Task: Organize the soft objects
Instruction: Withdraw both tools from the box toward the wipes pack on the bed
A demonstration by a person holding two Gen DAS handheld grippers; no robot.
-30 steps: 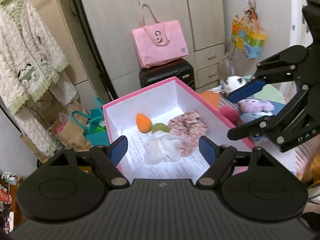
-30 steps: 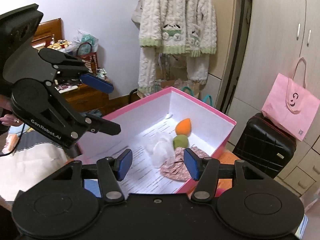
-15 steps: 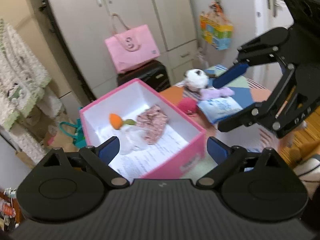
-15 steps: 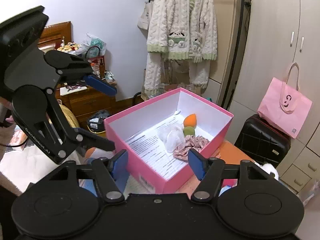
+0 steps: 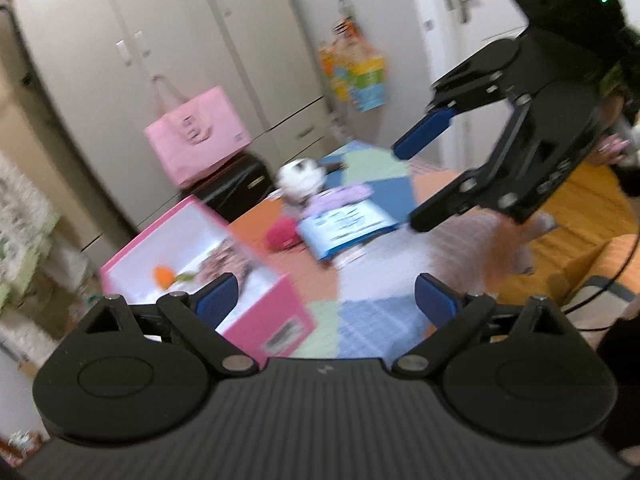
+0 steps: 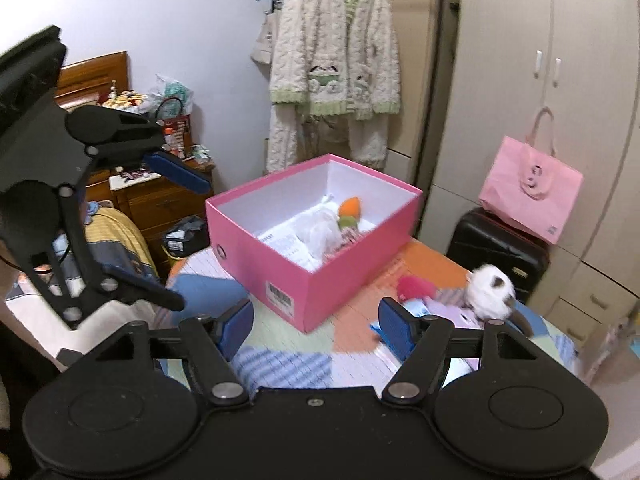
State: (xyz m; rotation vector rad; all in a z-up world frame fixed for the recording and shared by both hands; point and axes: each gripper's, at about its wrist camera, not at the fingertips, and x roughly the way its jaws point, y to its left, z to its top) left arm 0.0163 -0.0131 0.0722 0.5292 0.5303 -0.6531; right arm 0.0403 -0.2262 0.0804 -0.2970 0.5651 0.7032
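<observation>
Both hand-held grippers, left (image 5: 326, 294) and right (image 6: 316, 326), hang wide open and empty. The pink box (image 6: 304, 236) holds several soft items; a white plush (image 6: 490, 290) and red ball (image 6: 414, 286) lie on the patchwork surface (image 6: 352, 320) beside it. Judged next: reach for one. Bedroom; wardrobe (image 6: 540, 80) behind.
</observation>
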